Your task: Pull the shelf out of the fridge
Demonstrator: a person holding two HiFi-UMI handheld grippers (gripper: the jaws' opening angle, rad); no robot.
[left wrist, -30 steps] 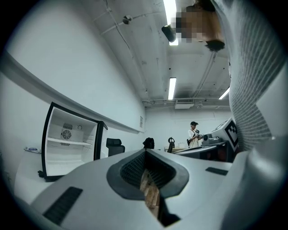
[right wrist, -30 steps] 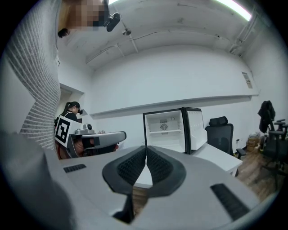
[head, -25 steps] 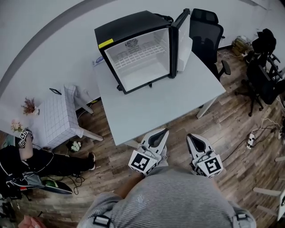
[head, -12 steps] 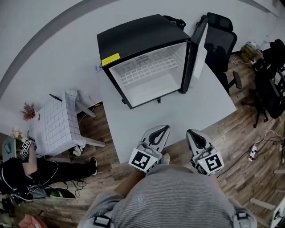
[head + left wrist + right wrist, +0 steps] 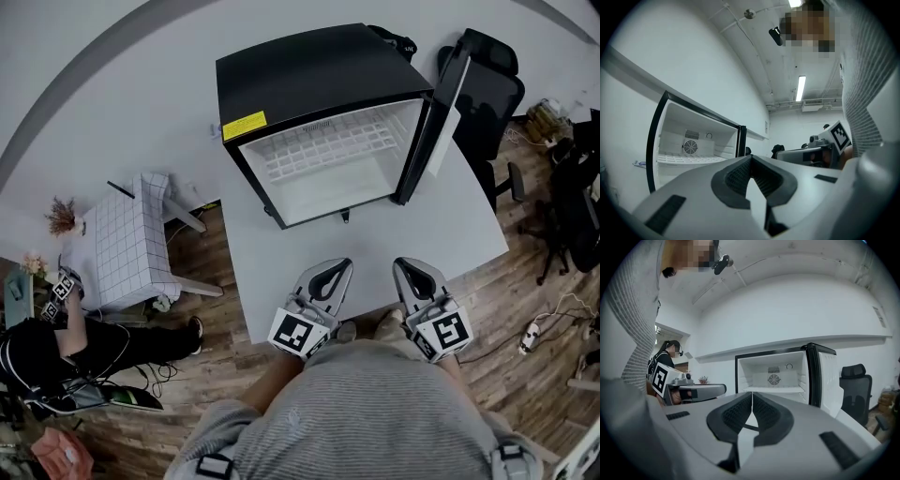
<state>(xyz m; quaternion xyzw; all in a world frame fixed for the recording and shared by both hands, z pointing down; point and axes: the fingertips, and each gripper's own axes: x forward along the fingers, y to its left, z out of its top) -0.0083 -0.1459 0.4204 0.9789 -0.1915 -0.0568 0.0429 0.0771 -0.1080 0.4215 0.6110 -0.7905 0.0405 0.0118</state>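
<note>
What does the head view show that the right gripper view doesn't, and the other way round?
Head view only: the fridge from above, with its black top and yellow label.
Right gripper view only: the fan and dial on the fridge's back wall.
Both: the open fridge on the table, its white shelf in place inside, the office chair, and the left gripper and right gripper, fingers shut, short of the fridge.

Upper centre: fridge (image 5: 319,70) on the counter (image 5: 459,230), door (image 5: 442,117) open rightward, shelf (image 5: 323,150) inside. Lower centre: left gripper (image 5: 344,266) and right gripper (image 5: 405,265), fingers together.
</note>
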